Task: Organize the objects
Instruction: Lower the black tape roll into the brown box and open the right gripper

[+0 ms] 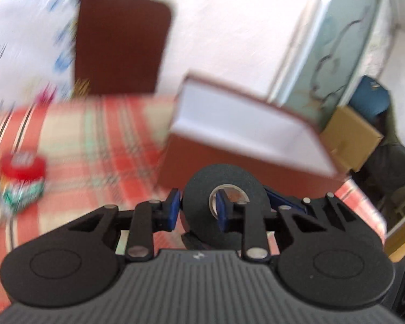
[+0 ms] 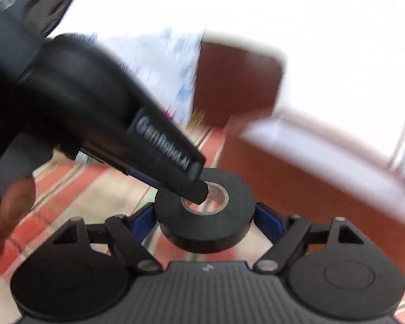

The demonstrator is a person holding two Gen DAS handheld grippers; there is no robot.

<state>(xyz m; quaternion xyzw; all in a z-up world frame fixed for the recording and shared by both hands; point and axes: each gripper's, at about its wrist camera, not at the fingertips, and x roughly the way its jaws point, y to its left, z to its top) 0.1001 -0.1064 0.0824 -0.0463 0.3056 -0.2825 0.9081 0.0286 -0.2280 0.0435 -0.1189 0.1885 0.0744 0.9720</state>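
Note:
A black tape roll (image 1: 224, 205) is held in the air above the red plaid tablecloth (image 1: 100, 140). My left gripper (image 1: 198, 208) is shut on its wall, one blue pad outside and one inside the core hole. In the right wrist view the same roll (image 2: 205, 210) lies flat between my right gripper's (image 2: 205, 216) blue pads, which touch its outer sides. The left gripper's black finger (image 2: 164, 148) reaches into the roll's core from the upper left. An open brown box with a white inside (image 1: 245, 135) stands just behind the roll.
A brown chair back (image 1: 121, 43) stands beyond the table. A red-lidded jar (image 1: 23, 181) sits at the left. A white printed bag (image 1: 21, 43) is at the far left. A cardboard box (image 1: 351, 137) and a door are at the right.

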